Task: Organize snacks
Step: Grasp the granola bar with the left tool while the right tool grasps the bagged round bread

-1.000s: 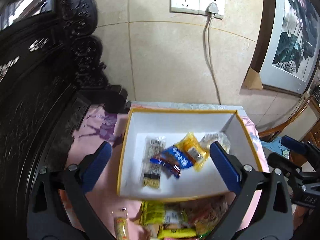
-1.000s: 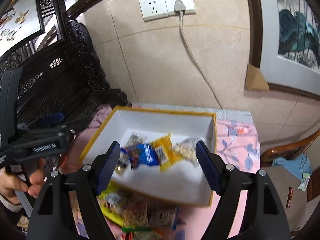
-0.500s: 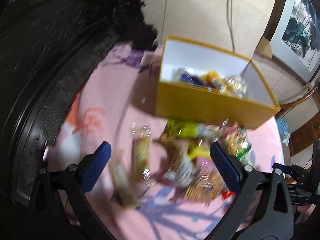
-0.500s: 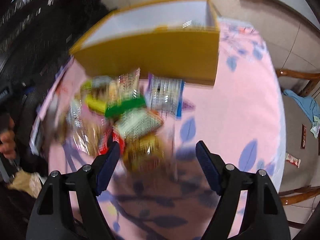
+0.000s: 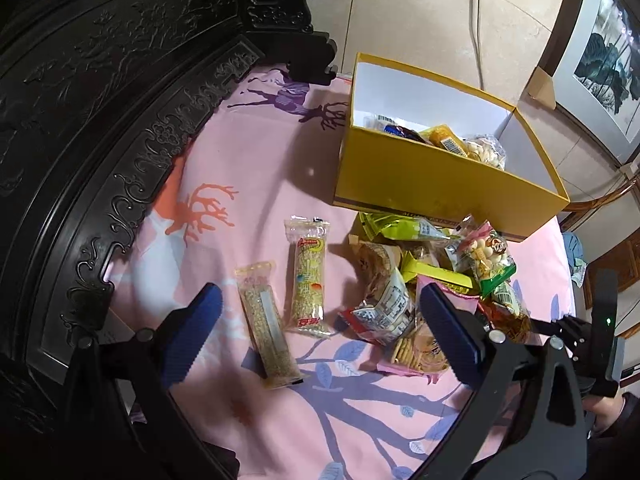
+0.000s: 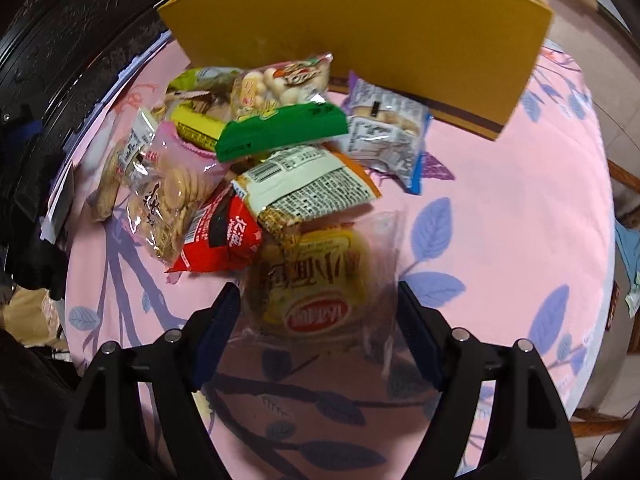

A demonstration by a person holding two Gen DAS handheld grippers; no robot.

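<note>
Where snack bars (image 5: pixel 306 276) lie: lengthwise.

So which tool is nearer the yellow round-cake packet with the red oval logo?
Right. The right tool straddles the yellow round-cake packet, open; the left tool hovers over two long clear bars instead.

A yellow box (image 5: pixel 436 184) with a white inside stands open toward the far edge of the pink cloth (image 5: pixel 248 168), holding a few packets (image 5: pixel 448 140). Just before its near wall lies a loose heap of snack packets (image 6: pixel 256 160). Two long clear-wrapped bars (image 5: pixel 308 276) lie side by side to the left of the heap. A yellow-labelled round cake packet (image 6: pixel 316 280) lies nearest the cloth's front edge.
</note>
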